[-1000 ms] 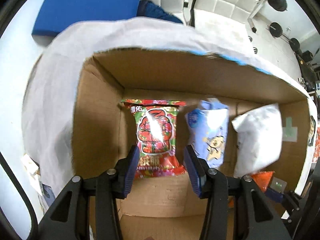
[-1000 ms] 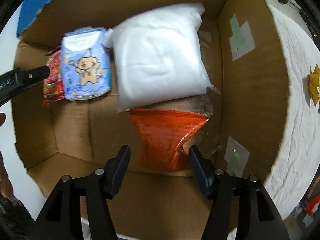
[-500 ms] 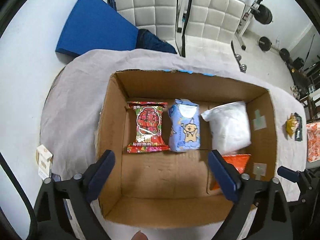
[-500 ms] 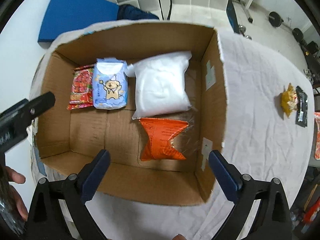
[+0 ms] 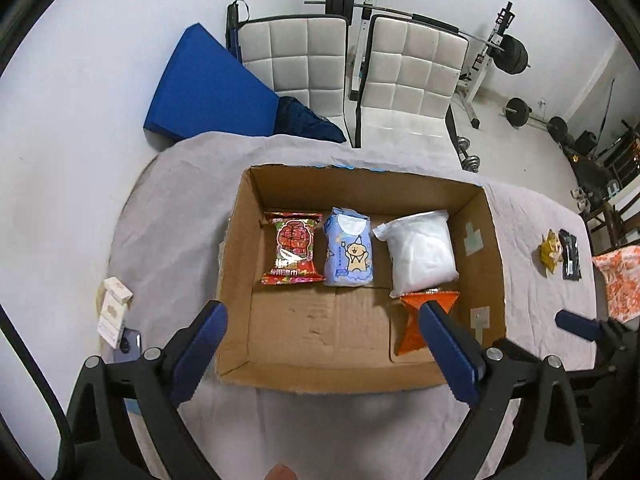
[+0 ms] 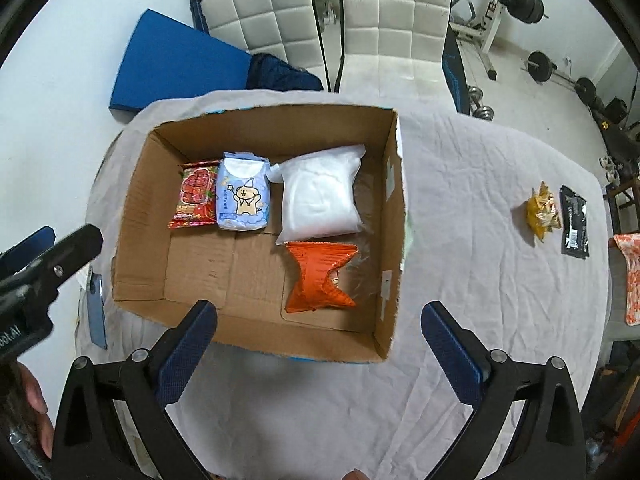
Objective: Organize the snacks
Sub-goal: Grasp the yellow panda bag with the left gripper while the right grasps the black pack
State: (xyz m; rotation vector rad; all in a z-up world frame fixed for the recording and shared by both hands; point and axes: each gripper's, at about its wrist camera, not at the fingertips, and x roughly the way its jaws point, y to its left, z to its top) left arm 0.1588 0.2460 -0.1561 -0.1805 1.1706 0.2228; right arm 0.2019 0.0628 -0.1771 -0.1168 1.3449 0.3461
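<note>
An open cardboard box [image 5: 236, 264] [image 6: 136, 216] stands on the cloth-covered table. Inside lie a red snack pack [image 5: 293, 254] [image 6: 194, 196], a blue pack with a cartoon bear [image 5: 348, 254] [image 6: 243, 196], a white bag [image 5: 422, 252] [image 6: 320, 196] and an orange pack [image 5: 416, 320] [image 6: 320, 276]. My left gripper [image 5: 324, 350] hangs open above the box's near edge, holding nothing. My right gripper [image 6: 318, 348] is open and empty over the near right corner. A yellow snack [image 6: 542, 212] [image 5: 551, 249] and a black packet [image 6: 575, 220] [image 5: 570, 254] lie on the cloth at far right.
An orange-patterned pack [image 6: 632, 276] [image 5: 620, 280] sits at the table's right edge. Small white boxes [image 5: 114, 306] and a blue item [image 6: 96, 312] lie left of the box. Two white chairs [image 6: 328, 20], a blue mat [image 5: 208, 88] and gym weights stand beyond the table.
Both grippers have pulled up and back out of the box and opened wider. The four packs stay where they lay inside.
</note>
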